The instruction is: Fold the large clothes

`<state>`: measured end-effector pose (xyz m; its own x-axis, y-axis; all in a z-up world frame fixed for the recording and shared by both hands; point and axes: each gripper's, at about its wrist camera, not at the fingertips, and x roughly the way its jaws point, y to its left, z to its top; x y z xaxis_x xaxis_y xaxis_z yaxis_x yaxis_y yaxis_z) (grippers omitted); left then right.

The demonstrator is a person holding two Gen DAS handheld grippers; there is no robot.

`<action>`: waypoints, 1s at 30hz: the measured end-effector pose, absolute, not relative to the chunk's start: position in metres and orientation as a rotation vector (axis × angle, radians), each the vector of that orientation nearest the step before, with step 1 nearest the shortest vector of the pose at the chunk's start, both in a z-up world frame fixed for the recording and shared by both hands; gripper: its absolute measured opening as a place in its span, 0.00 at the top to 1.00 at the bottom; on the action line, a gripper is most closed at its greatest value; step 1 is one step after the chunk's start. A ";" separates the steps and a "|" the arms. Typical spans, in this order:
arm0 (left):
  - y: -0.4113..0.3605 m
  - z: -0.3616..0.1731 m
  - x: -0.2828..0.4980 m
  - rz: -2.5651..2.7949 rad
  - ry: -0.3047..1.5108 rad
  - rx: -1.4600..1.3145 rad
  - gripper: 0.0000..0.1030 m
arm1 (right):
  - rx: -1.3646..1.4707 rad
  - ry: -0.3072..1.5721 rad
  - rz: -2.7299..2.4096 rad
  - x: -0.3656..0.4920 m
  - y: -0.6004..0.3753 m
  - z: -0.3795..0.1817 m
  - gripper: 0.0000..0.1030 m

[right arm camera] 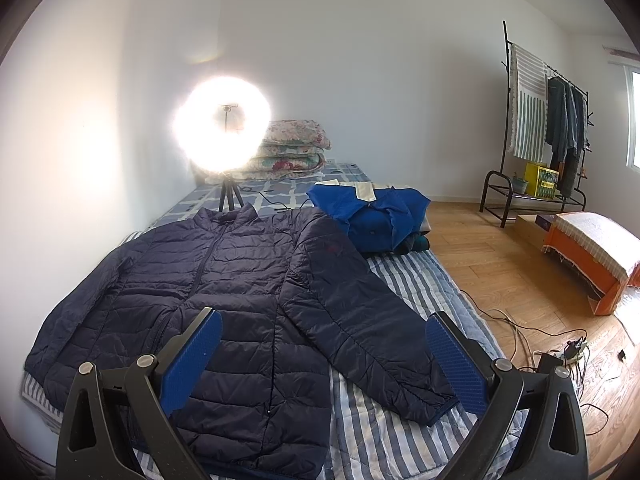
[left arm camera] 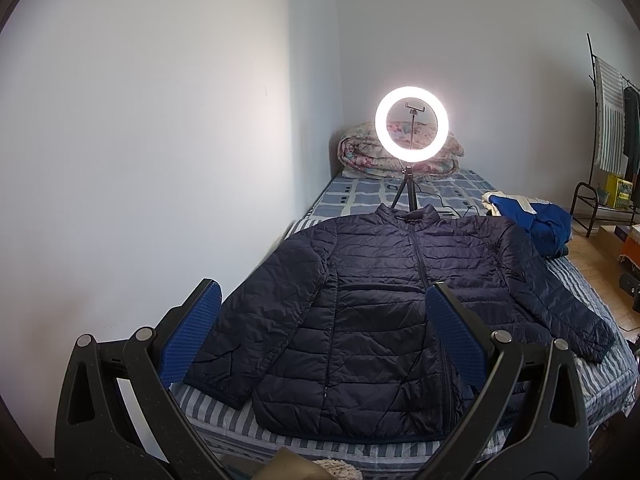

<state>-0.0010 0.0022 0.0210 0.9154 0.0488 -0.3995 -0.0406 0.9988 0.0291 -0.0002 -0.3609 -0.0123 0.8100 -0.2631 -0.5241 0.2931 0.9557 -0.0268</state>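
A dark navy quilted puffer jacket (left arm camera: 380, 300) lies flat, front up and zipped, sleeves spread, on the striped bed cover (left arm camera: 240, 420). It also shows in the right wrist view (right arm camera: 224, 292). My left gripper (left arm camera: 322, 300) is open and empty, held above the jacket's hem near its left half. My right gripper (right arm camera: 324, 328) is open and empty, above the jacket's right side and right sleeve (right arm camera: 360, 312).
A lit ring light on a tripod (left arm camera: 412, 124) stands on the bed behind the collar. Folded floral quilts (right arm camera: 292, 152) lie at the bed head. A blue garment pile (right arm camera: 380, 216) lies at the right. A clothes rack (right arm camera: 540, 128), orange stool (right arm camera: 588, 256) and floor cables (right arm camera: 560, 348) stand right.
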 end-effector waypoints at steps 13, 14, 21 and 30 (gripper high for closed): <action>0.003 0.022 0.001 0.047 0.409 0.021 0.00 | 0.055 0.551 -0.298 0.001 -0.361 -0.013 0.00; 0.003 0.021 0.000 0.047 0.408 0.021 0.00 | 0.055 0.551 -0.299 0.001 -0.361 -0.013 0.00; 0.001 0.022 -0.001 0.048 0.409 0.021 0.00 | 0.055 0.551 -0.298 0.001 -0.361 -0.013 0.00; 0.001 0.024 0.001 0.048 0.409 0.024 0.00 | 0.057 0.550 -0.298 0.001 -0.361 -0.013 0.00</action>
<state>0.0007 0.0006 0.0235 0.9165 0.0516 -0.3966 -0.0421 0.9986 0.0327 0.0007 -0.3611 -0.0128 0.8106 -0.2636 -0.5230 0.2937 0.9555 -0.0263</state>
